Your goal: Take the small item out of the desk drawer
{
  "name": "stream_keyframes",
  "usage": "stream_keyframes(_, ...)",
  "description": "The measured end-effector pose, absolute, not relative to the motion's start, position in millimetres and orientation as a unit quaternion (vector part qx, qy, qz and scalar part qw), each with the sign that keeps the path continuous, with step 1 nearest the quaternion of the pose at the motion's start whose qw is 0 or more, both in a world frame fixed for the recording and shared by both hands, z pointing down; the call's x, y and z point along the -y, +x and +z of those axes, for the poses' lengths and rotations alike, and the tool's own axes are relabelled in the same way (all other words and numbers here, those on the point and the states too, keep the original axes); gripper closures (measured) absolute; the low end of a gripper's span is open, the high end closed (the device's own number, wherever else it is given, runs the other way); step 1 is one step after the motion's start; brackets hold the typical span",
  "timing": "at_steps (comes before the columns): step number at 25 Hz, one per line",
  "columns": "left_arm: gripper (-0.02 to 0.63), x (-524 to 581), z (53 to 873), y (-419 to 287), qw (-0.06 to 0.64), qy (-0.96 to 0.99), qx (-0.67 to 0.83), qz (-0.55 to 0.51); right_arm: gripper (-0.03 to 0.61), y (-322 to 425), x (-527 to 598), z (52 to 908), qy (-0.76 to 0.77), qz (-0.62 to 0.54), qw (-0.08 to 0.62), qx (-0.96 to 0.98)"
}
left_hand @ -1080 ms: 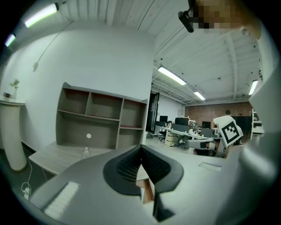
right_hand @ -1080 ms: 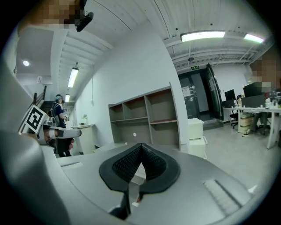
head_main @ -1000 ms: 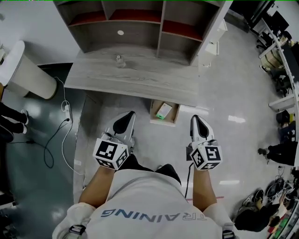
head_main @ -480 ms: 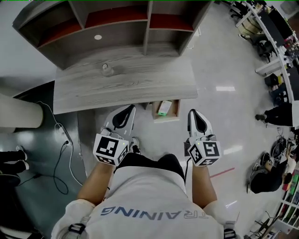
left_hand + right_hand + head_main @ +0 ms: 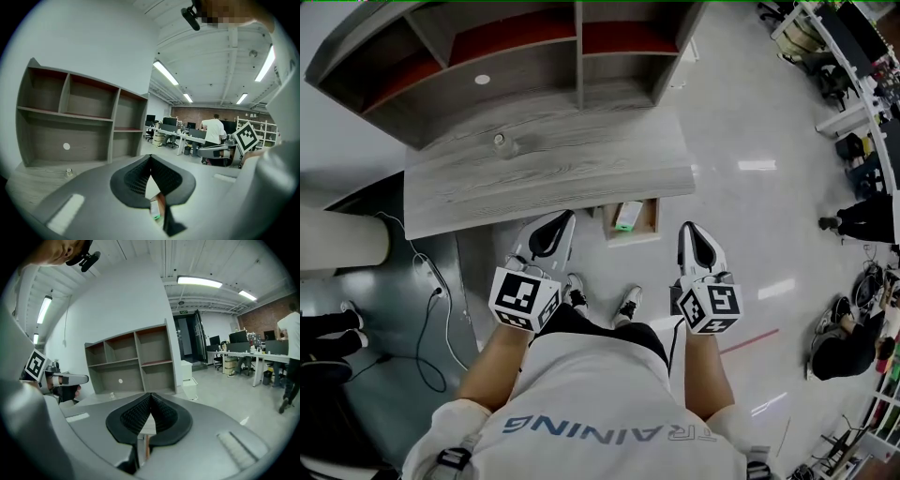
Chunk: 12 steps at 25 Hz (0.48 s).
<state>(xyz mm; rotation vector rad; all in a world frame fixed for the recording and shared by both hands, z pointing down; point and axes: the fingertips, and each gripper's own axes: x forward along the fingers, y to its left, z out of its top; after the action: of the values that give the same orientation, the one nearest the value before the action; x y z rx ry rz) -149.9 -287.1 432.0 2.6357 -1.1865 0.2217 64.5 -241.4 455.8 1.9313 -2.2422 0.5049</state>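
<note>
"TRAINING" on the person's shirt (image 5: 602,398)

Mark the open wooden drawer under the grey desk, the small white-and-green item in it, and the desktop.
Open wooden drawer (image 5: 655,219): head view, its right wall.
Small white-and-green item (image 5: 627,215): head view, white upper face.
Grey desktop (image 5: 581,159): head view, bare middle.

Bright room, bent pictures
Long ceiling lights (image 5: 199,282) lit everything. The shiny floor (image 5: 757,165) showed white glare. Edges curved and went dark in both gripper views.
</note>
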Motion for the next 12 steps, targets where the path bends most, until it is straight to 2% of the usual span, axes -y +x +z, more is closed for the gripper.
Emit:
stream_keyframes(8, 0.612, 291.4, 443.9, -127.5, 0.136, 0.894, 0.416, 0.094, 0.565, 85.7, 253.7, 494.2, 0.629, 0.213, 0.096, 0.742)
stream_keyframes(12, 0.612, 297.2, 458.1, -128.4, 0.145, 0.888, 0.423, 0.105, 0.485, 77.1, 263.0, 539.7, 0.609, 0.259, 0.121, 0.740)
